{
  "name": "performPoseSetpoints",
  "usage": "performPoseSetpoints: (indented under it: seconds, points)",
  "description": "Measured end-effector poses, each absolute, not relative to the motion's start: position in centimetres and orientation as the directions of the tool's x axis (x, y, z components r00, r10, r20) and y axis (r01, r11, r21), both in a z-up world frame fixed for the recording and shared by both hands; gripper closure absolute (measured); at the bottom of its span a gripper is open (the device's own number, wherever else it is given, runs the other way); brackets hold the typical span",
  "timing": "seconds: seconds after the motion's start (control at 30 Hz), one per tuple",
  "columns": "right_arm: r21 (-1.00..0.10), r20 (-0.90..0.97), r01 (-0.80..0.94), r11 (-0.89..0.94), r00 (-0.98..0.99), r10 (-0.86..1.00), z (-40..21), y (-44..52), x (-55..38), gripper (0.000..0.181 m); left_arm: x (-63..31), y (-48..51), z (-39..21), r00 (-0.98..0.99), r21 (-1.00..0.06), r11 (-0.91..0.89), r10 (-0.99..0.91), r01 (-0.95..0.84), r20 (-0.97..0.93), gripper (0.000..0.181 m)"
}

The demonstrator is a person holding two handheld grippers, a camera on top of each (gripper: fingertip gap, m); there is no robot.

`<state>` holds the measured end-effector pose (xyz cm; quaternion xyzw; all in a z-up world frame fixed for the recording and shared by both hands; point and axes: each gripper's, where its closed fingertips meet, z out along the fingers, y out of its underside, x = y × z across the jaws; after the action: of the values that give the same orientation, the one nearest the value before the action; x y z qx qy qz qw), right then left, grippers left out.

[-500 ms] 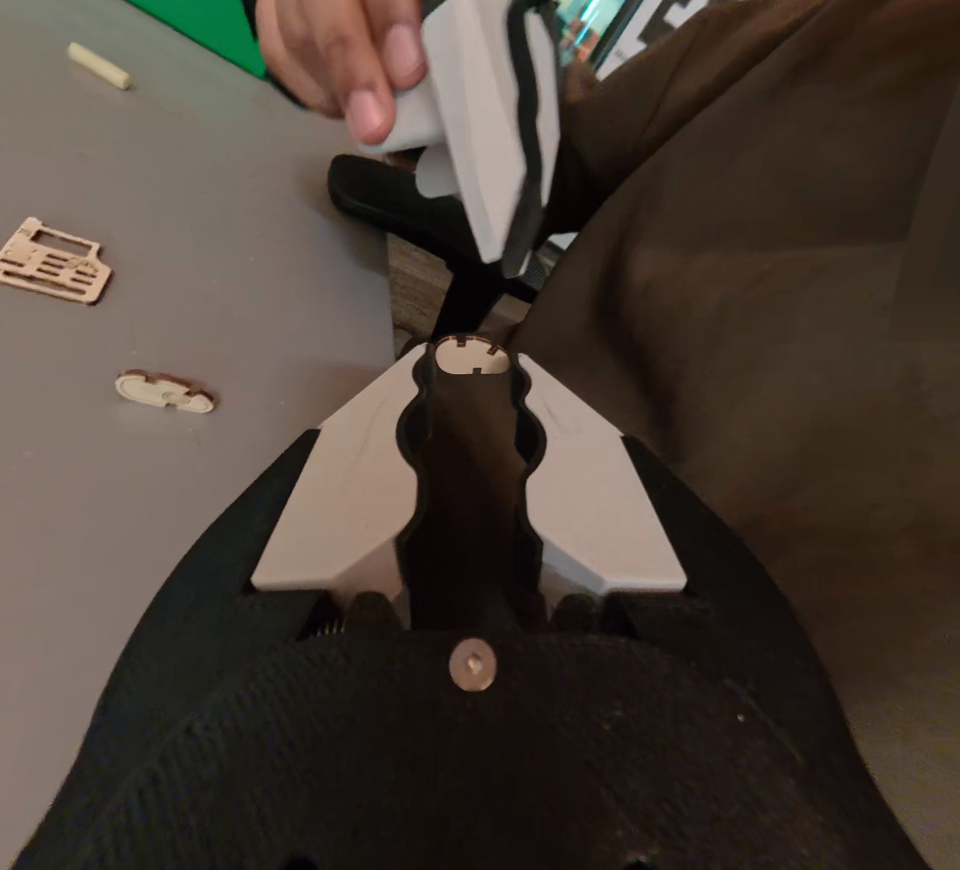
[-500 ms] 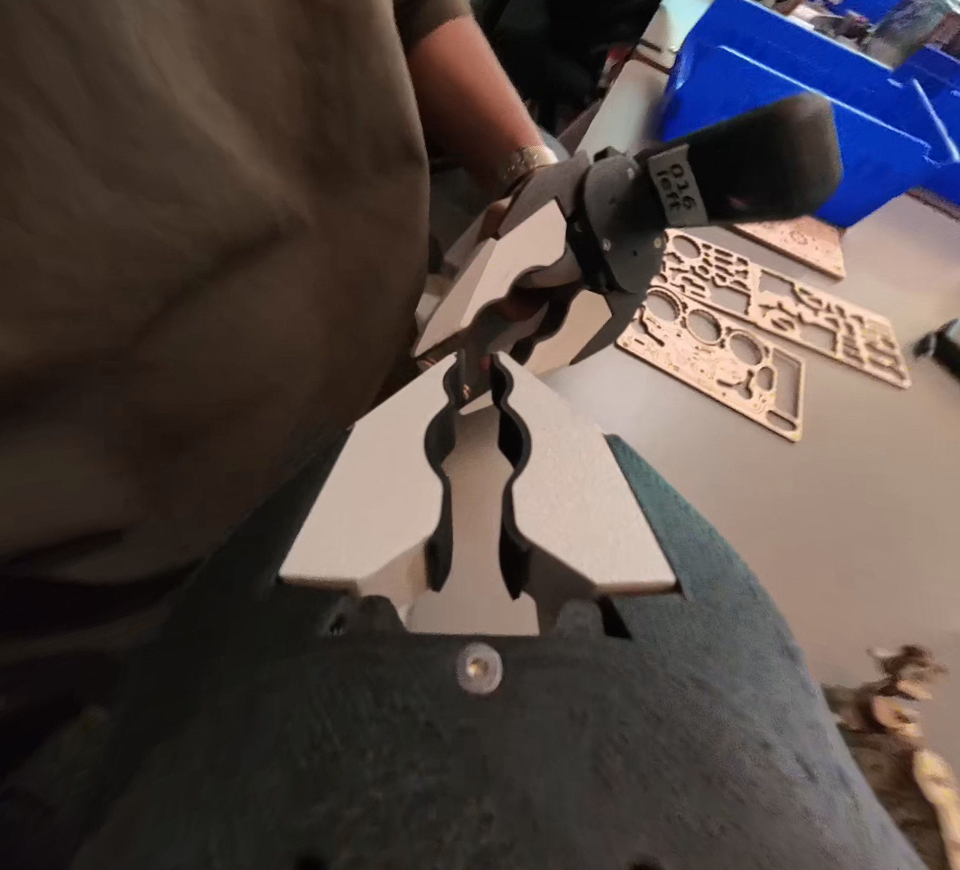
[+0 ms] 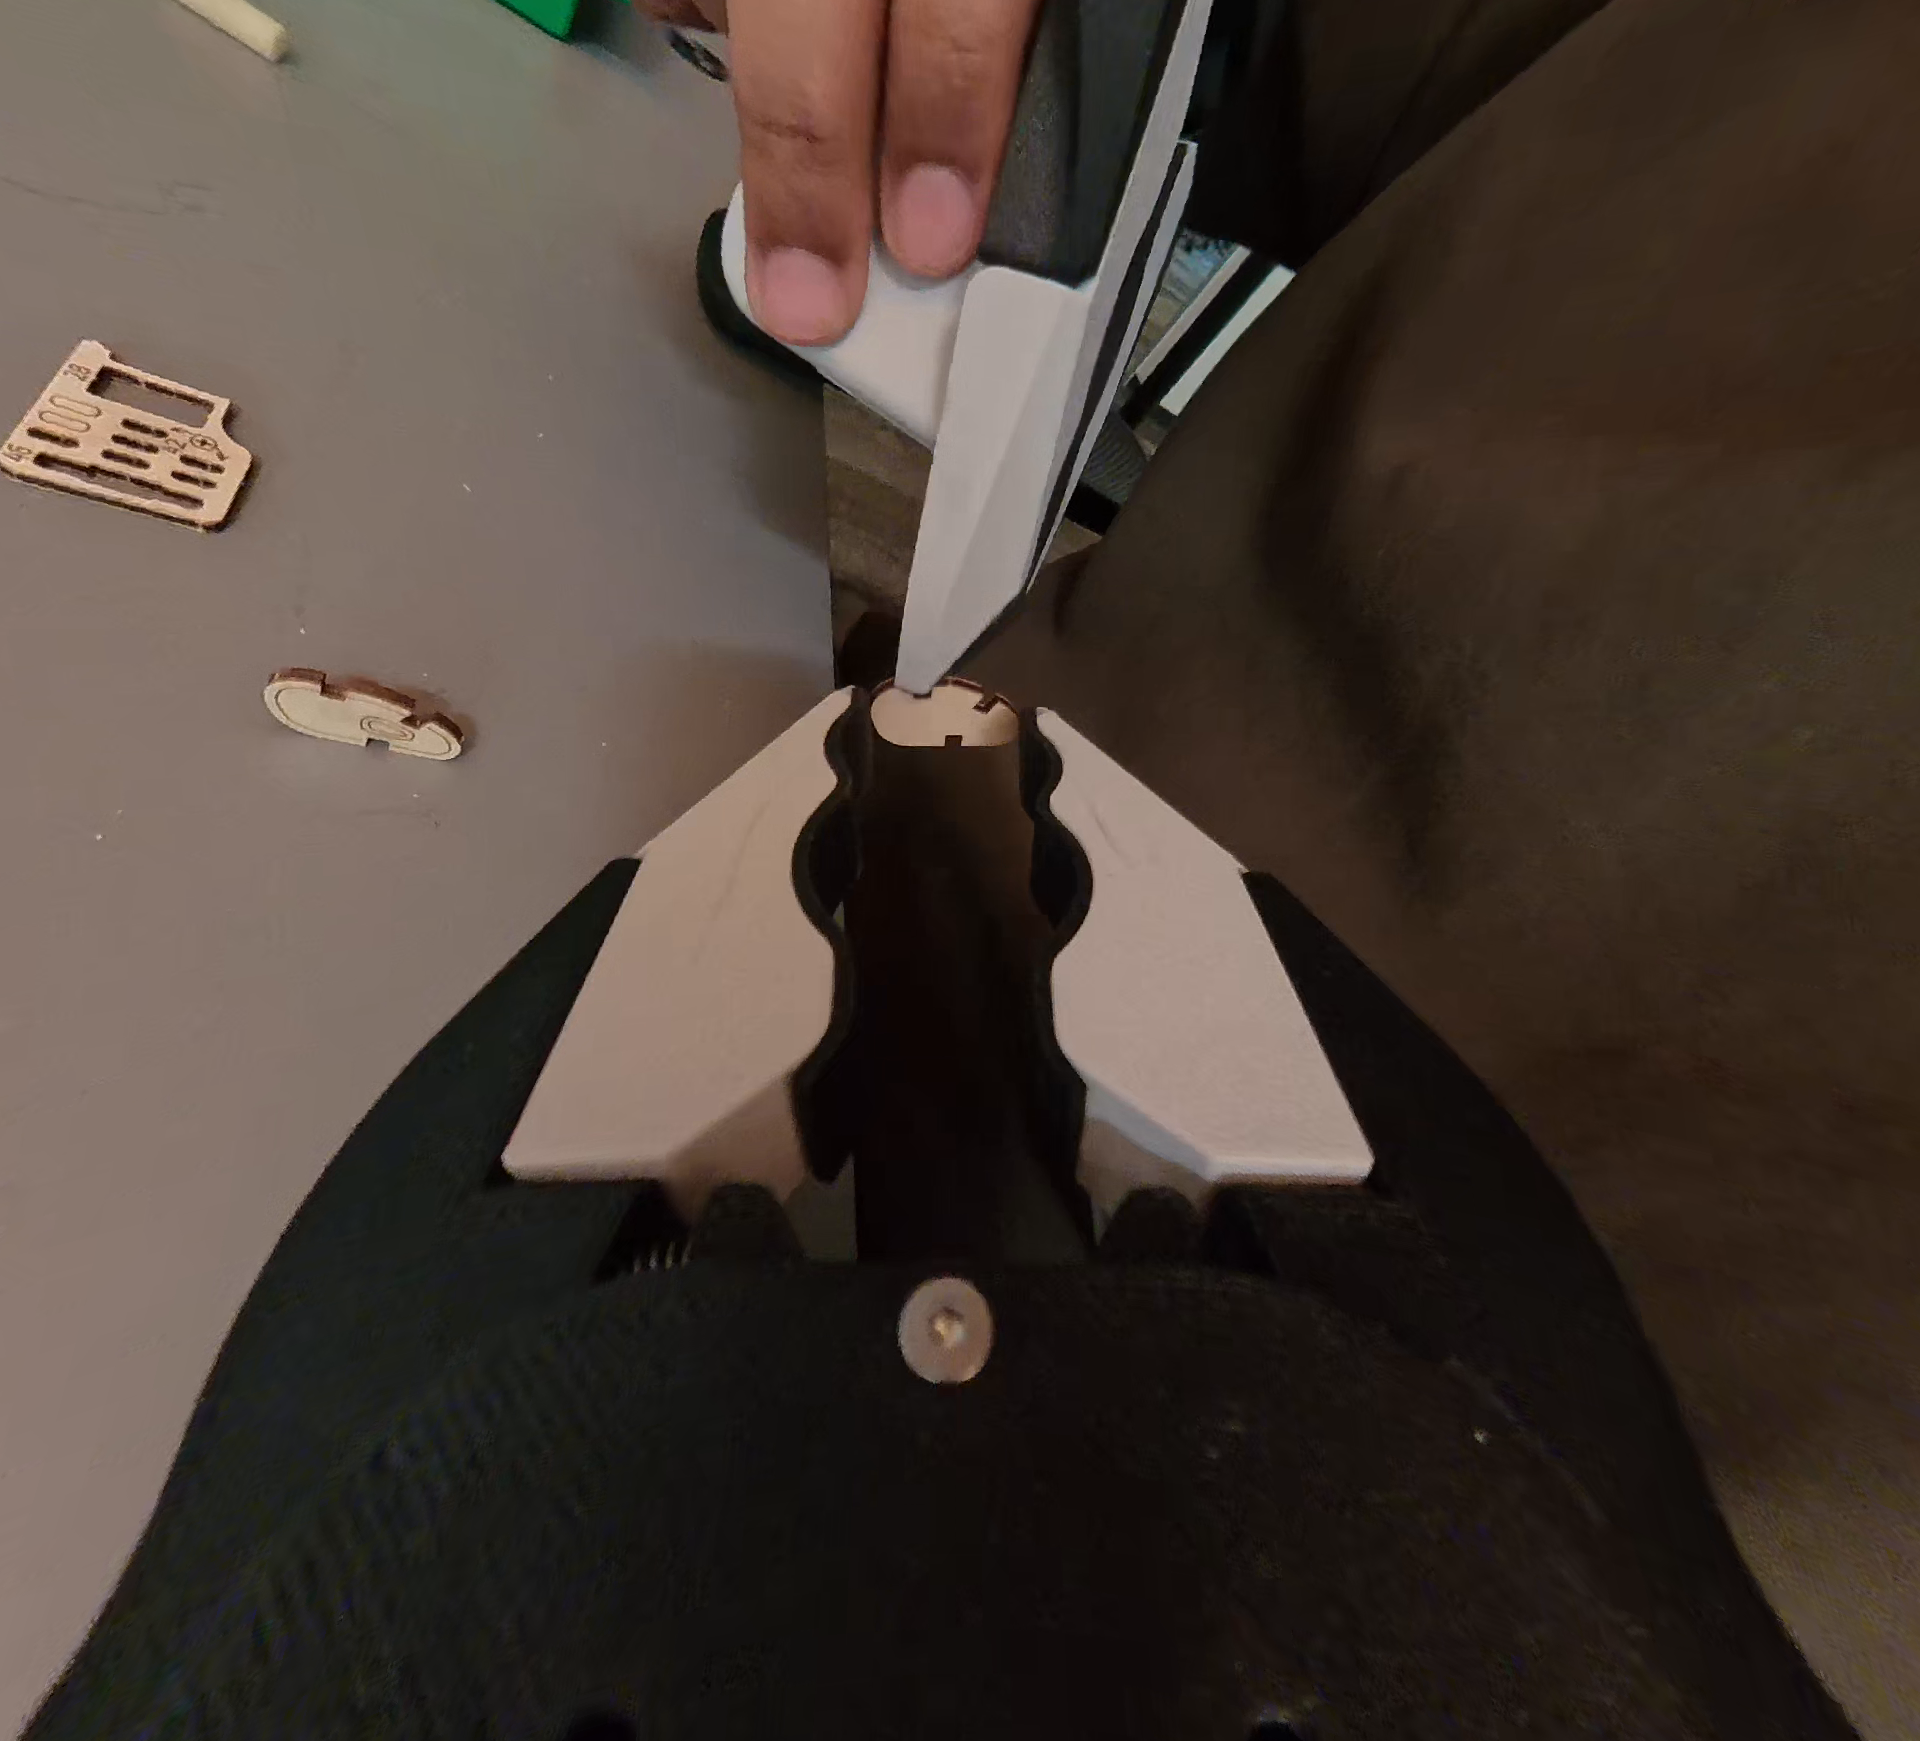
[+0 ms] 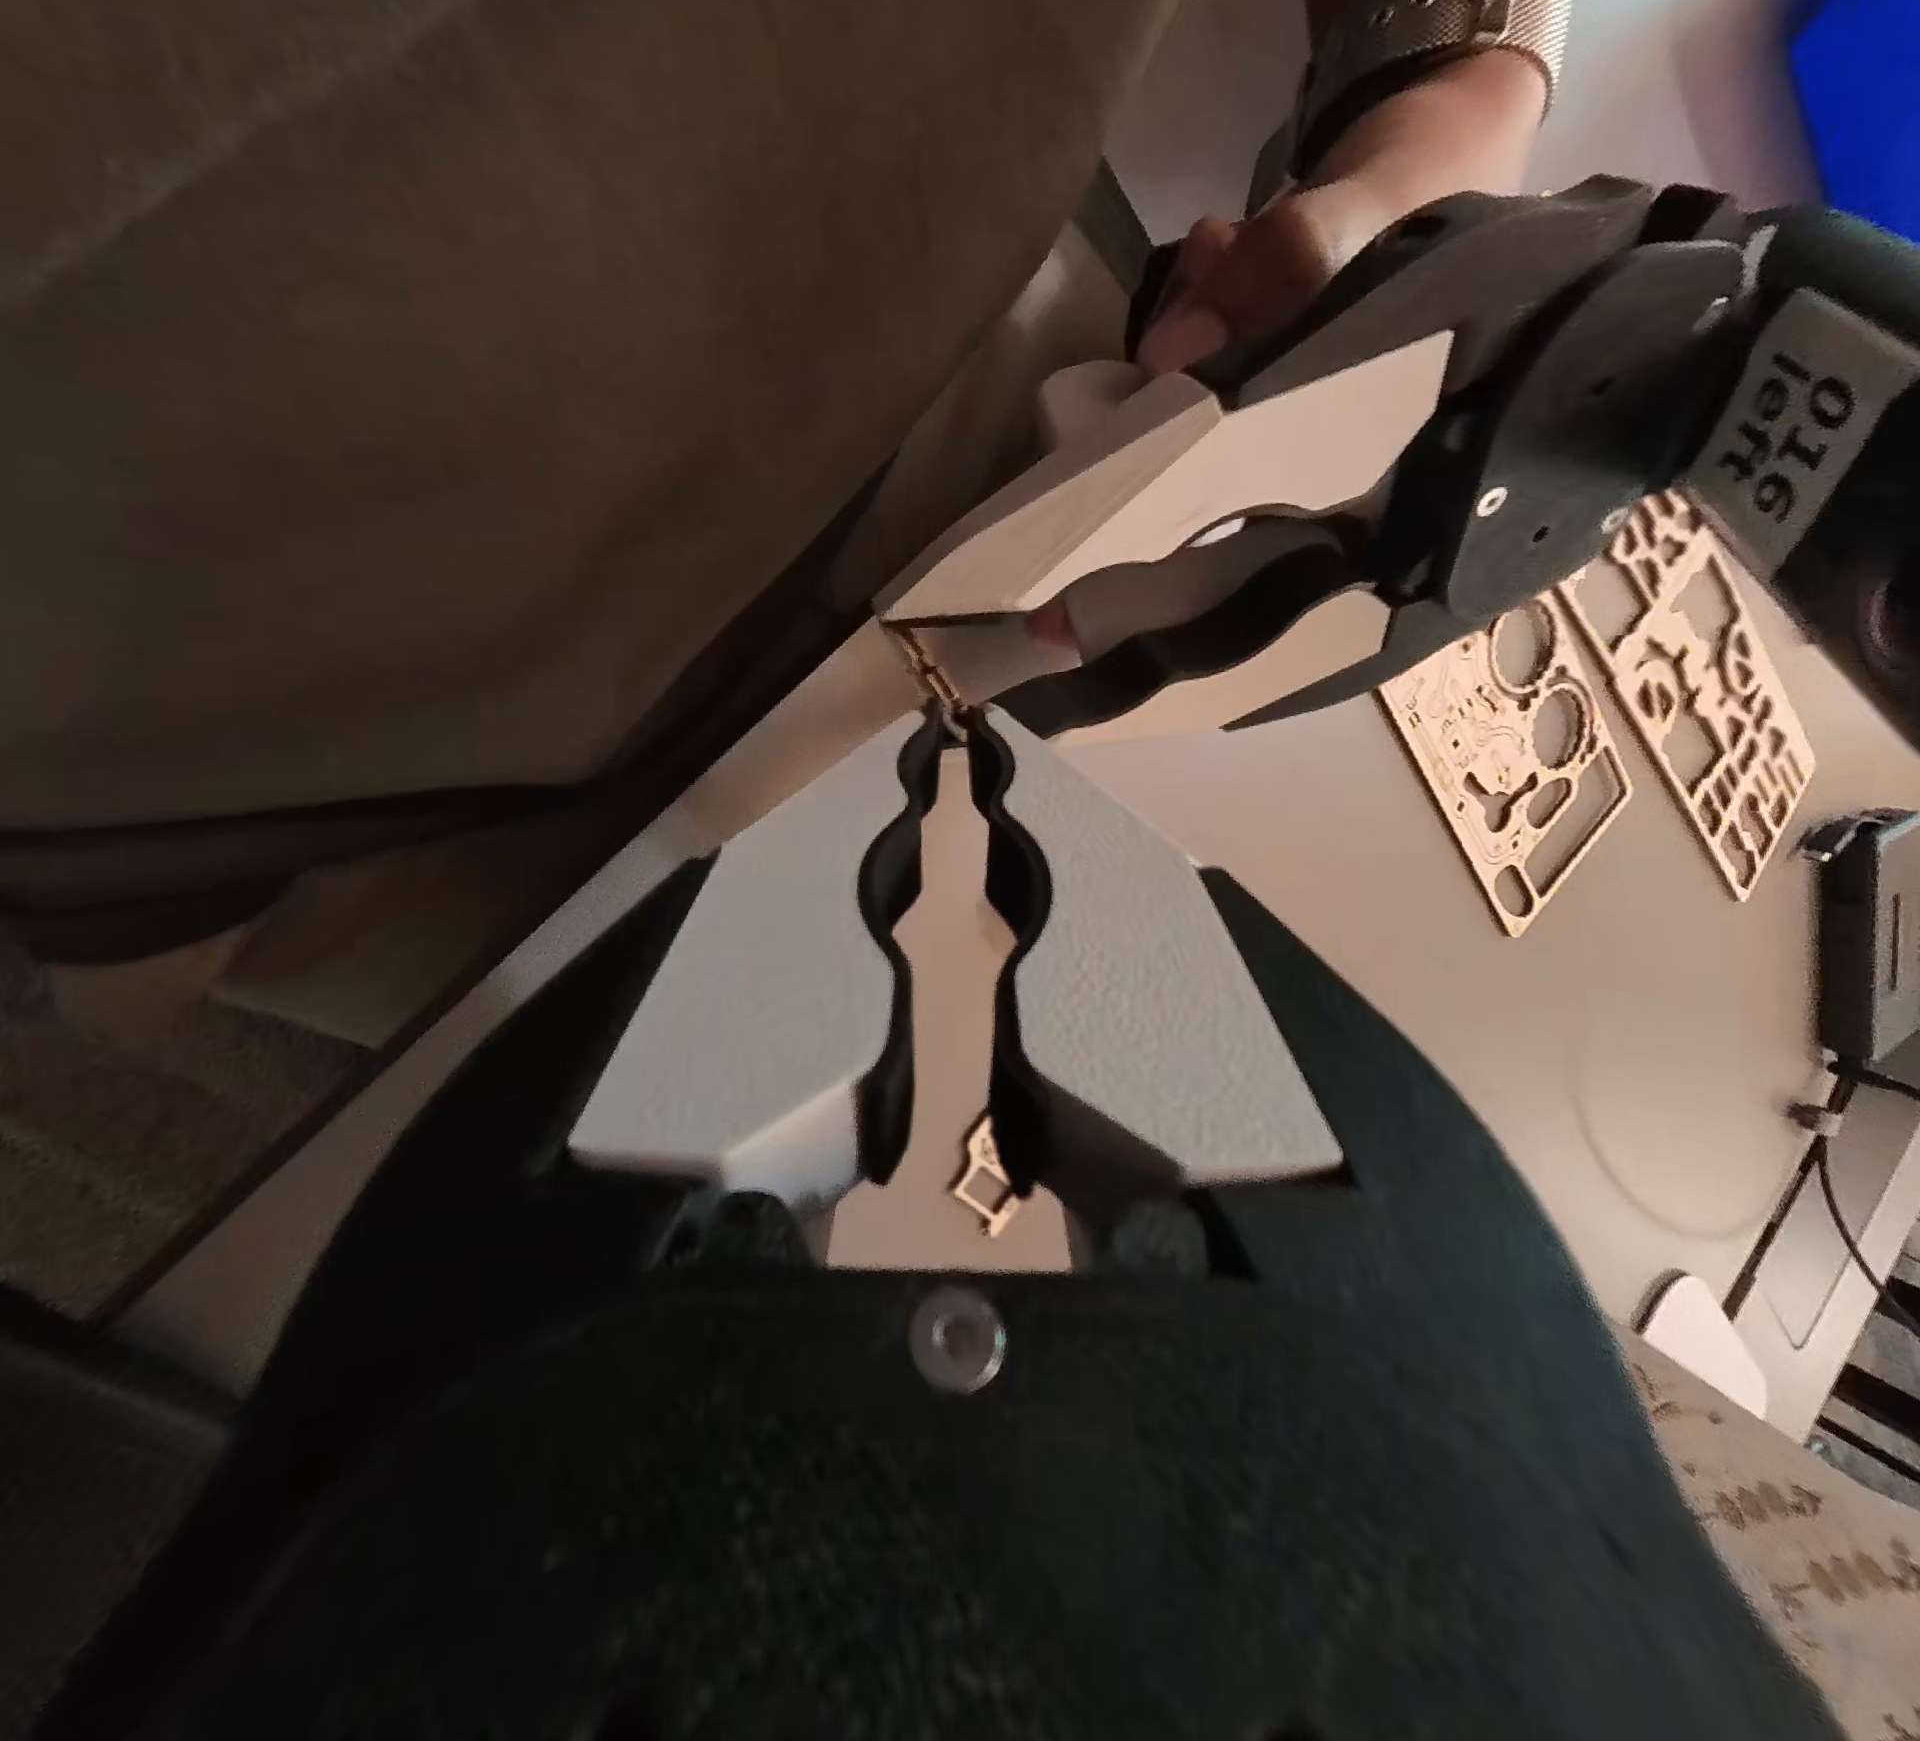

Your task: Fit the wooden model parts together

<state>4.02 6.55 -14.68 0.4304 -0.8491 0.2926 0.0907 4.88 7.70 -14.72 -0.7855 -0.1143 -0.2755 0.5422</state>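
My left gripper [image 3: 943, 723] has its fingers clamped on a small oval wooden piece [image 3: 940, 721] held off the worktop [image 3: 416, 860] edge. My right gripper [image 4: 951, 727], fingers pinched nearly together on something tiny, touches that piece from above. Two more wooden parts [image 3: 361, 716] lie far left.

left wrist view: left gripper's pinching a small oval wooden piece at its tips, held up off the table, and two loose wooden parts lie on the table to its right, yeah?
Not quite: in the left wrist view the two loose wooden parts lie on the table to the left of the left gripper, not the right. It does pinch the oval wooden piece.
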Motion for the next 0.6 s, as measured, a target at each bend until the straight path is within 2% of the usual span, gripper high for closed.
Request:
performPoseSetpoints:
  seconds: [0.27, 0.47, 0.6]
  points:
    - [-0.422, 0.392, -0.777, 0.467, -0.621, -0.679, -14.82, 6.21, 3.62, 0.172, 4.42, 7.64, -14.71, 0.815, -0.781, -0.376, -0.104, 0.498, 0.57, 0.156]
    - [-0.436, 0.393, -0.77, 0.466, -0.629, -0.671, -14.95, 6.23, 3.75, 0.174, 4.5, 7.63, -14.79, 0.813, -0.777, -0.383, -0.105, 0.499, 0.573, 0.156]
    - [-0.494, 0.389, -0.704, 0.51, -0.704, -0.595, -14.27, 6.13, 3.13, 0.167, 4.04, 7.61, -14.66, 0.823, -0.787, -0.365, -0.089, 0.497, 0.561, 0.156]
